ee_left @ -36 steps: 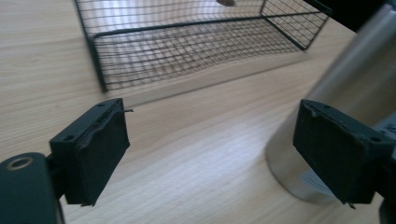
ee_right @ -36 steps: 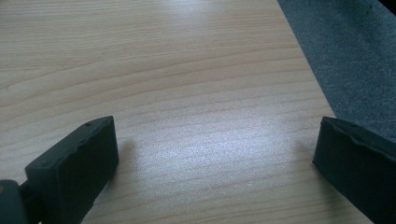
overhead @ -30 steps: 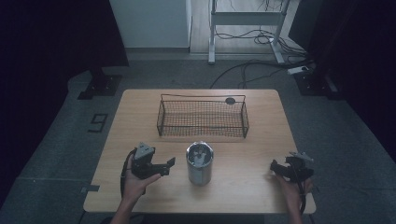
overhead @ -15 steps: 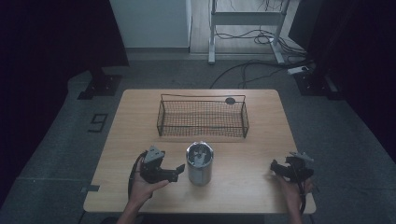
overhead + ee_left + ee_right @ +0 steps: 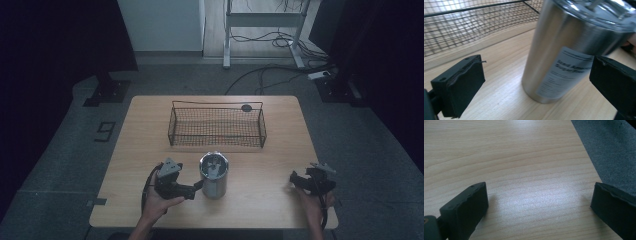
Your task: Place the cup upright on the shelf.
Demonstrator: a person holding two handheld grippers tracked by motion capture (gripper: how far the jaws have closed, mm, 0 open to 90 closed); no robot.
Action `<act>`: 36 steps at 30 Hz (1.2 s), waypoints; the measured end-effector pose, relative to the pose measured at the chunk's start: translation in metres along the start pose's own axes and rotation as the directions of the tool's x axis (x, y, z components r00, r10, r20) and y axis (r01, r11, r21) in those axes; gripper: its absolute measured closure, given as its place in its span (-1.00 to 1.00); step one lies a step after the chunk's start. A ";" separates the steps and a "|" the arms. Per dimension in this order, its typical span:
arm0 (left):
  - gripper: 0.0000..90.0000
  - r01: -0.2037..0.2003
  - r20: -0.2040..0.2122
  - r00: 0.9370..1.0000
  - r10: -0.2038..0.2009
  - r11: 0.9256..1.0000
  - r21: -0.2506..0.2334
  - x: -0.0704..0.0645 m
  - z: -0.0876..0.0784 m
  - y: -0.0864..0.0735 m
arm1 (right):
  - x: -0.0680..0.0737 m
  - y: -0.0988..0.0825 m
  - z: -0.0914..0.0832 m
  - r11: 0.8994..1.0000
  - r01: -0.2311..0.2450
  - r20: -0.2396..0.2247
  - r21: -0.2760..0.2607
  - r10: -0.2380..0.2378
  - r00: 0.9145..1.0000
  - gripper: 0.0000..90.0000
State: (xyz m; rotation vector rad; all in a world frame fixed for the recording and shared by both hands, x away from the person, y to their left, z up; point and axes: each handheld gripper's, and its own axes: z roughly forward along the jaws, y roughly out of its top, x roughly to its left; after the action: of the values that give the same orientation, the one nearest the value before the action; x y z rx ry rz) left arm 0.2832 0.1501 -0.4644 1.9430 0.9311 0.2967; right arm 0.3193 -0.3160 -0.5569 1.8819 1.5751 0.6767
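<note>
A steel tumbler (image 5: 214, 175) with a clear lid and a paper label stands upright on the wooden table (image 5: 145, 150), in front of the wire basket (image 5: 217, 126). My left gripper (image 5: 197, 187) lies just left of it, pointing at its base. In the left gripper view the tumbler (image 5: 564, 57) rises close ahead of the left gripper (image 5: 539, 75), nearer the right jaw. The jaws have just been opening and stand wide, with neither pad pressing on the steel. My right gripper (image 5: 295, 178) rests open near the table's right front corner, and between its jaws (image 5: 539, 200) is bare wood.
The black wire basket (image 5: 461, 27) spans the table's middle behind the tumbler and looks empty. A small dark round object (image 5: 246, 107) lies on the table behind the basket. The table's right edge (image 5: 586, 157) runs close beside the right gripper, with grey floor beyond.
The left hand slid right, towards the tumbler, and its jaws spread wider. The right hand and the tumbler stayed where they were.
</note>
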 end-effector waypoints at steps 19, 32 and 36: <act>-1.00 -0.044 0.052 0.998 0.043 0.999 0.022 -0.018 0.016 0.006 | 0.000 0.000 0.000 1.000 -0.002 0.002 -0.001 0.002 1.000 -0.98; -1.00 -0.086 0.048 0.995 0.085 0.996 0.026 -0.029 0.035 0.014 | 0.000 0.000 0.000 1.000 -0.002 0.003 -0.001 0.002 1.000 -0.97; -1.00 -0.098 0.037 0.995 0.097 0.995 0.036 -0.033 0.042 0.016 | 0.000 0.000 0.000 1.000 -0.002 0.003 -0.001 0.002 1.000 -0.97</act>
State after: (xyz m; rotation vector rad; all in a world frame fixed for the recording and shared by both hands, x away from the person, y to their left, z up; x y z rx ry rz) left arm 0.2915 0.0954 -0.4682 2.0257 0.8258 0.3029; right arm 0.3192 -0.3162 -0.5569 1.8837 1.5707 0.6754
